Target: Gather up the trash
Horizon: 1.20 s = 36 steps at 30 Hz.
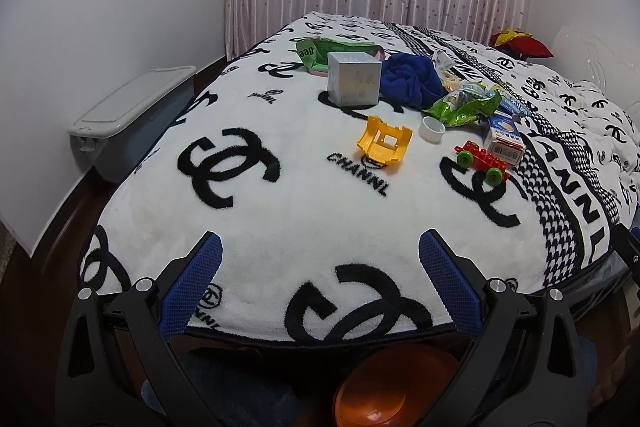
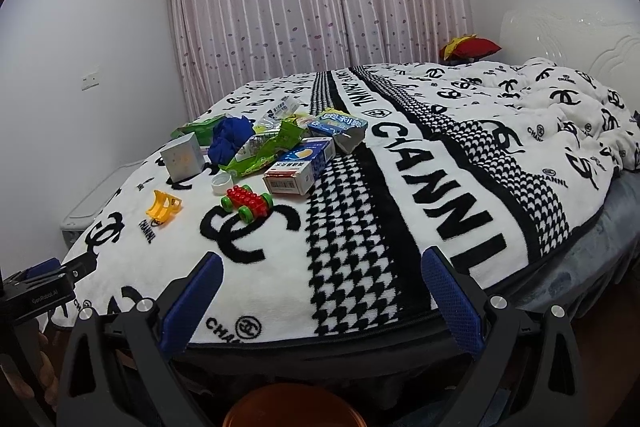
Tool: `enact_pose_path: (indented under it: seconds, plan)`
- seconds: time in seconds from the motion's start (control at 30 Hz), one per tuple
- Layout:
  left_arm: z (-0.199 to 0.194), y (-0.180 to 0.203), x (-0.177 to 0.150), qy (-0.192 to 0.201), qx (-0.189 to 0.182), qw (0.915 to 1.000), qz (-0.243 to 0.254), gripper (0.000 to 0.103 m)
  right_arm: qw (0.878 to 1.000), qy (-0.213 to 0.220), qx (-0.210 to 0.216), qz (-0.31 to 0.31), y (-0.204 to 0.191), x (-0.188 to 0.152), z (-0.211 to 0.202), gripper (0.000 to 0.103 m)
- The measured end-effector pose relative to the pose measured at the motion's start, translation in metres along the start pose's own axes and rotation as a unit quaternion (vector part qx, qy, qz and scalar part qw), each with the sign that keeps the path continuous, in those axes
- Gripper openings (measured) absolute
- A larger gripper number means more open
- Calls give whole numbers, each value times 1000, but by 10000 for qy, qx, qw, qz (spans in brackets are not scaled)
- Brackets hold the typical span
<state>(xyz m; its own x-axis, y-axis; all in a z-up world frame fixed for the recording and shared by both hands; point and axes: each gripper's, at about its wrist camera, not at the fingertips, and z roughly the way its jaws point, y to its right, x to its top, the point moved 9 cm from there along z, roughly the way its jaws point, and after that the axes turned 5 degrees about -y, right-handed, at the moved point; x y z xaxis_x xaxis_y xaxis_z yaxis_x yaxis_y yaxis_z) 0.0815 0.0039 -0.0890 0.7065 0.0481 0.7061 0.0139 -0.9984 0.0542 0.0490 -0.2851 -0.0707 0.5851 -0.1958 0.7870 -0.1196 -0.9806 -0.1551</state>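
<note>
Litter lies in a cluster on the bed's white-and-black blanket (image 1: 280,211): a green crumpled wrapper (image 1: 464,107), a white cap (image 1: 432,128), a small carton (image 1: 505,143), a grey cube box (image 1: 353,78) and a green packet (image 1: 340,51) behind it. The right wrist view shows the same wrapper (image 2: 266,151), carton (image 2: 302,165), cap (image 2: 222,183) and a blue-white packet (image 2: 340,127). My left gripper (image 1: 320,283) hovers open at the bed's near edge, nothing between its fingers. My right gripper (image 2: 320,303) is open too, beside it over the same edge.
A yellow toy part (image 1: 385,143), a red brick car (image 1: 482,163) and a blue cloth (image 1: 412,77) lie among the litter. An orange bin (image 1: 396,387) sits below the bed edge. A grey lidded tub (image 1: 132,115) stands on the floor at the left. A red cushion (image 2: 472,47) lies far back.
</note>
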Motion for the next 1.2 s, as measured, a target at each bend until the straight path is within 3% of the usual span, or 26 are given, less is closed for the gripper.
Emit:
enact_pose_path:
  seconds: [1.2]
  plan:
    - [9,7,1,-84,-50,9999,99,96,10000,-65,11,21,2,1,6,98]
